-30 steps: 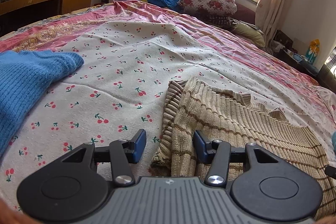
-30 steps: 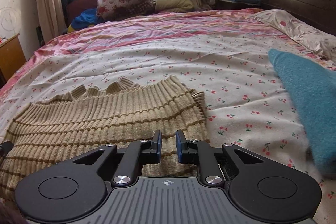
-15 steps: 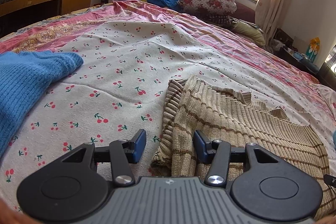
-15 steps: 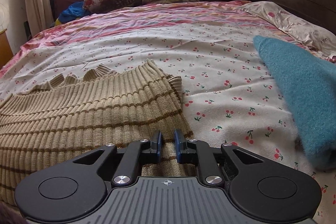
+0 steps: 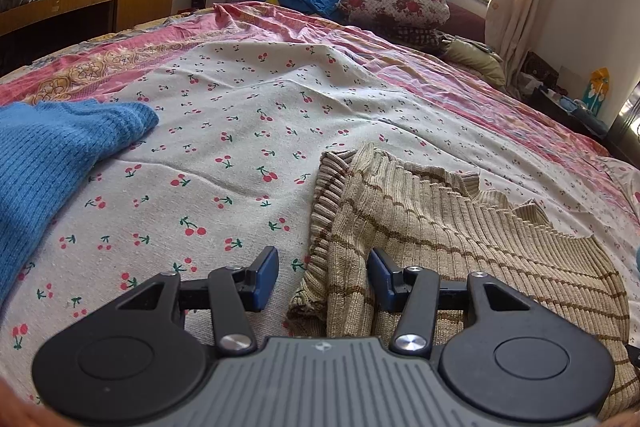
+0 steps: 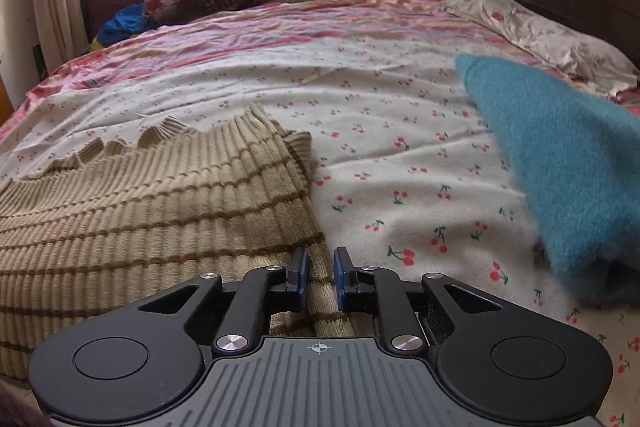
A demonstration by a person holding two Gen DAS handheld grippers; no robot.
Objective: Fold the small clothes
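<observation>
Right gripper (image 6: pixel 319 277): jaws narrow, a ridge of the sweater's (image 6: pixel 140 211) right hem edge between them; whether the pads actually bite, cannot tell. Left gripper (image 5: pixel 322 277): half open, straddling the left hem corner, nothing pinched. Sweater lies flat on the bed (image 6: pixel 400 107), teal knit (image 6: pixel 568 163) right, blue knit (image 5: pixel 44 163) left.

Risk: a one-sided lift would skew the fold; a thin pinch may slip.

Versus a second ago: right gripper has shifted right along the hem and lower; left unchanged.
</observation>
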